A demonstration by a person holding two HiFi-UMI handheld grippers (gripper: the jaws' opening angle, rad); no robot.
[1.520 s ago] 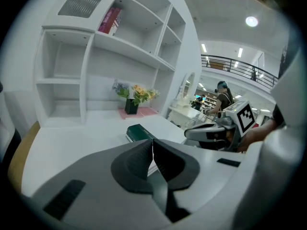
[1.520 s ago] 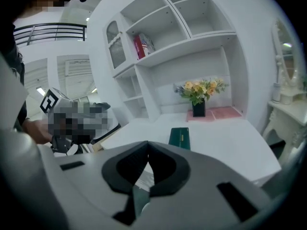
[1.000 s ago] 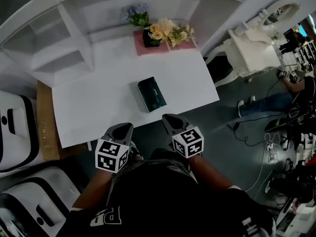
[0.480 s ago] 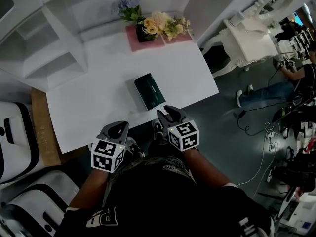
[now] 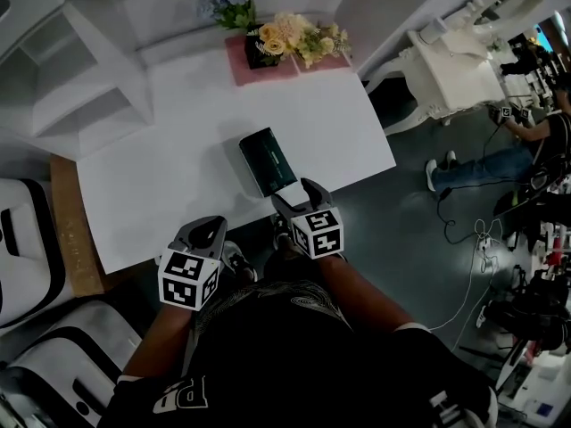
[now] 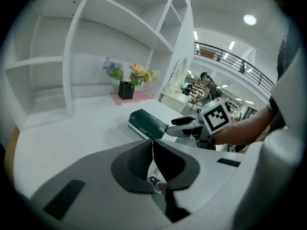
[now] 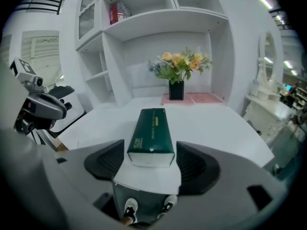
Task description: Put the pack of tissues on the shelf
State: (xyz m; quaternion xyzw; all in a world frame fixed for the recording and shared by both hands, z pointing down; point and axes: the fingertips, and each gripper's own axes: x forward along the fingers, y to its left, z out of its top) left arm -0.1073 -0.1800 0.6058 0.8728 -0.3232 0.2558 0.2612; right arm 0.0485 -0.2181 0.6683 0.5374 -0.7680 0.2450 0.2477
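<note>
The white shelf (image 5: 85, 105) rises behind the bench (image 5: 169, 181), where the pack of tissues (image 5: 268, 161) lies flat near the front edge. It looks light and soft-sided, so I'd pinch its narrow near end gently. My right tongs (image 5: 294, 194) are opening astride that end, pads not touching. My left tongs (image 5: 203, 230) sit together, empty.
</note>
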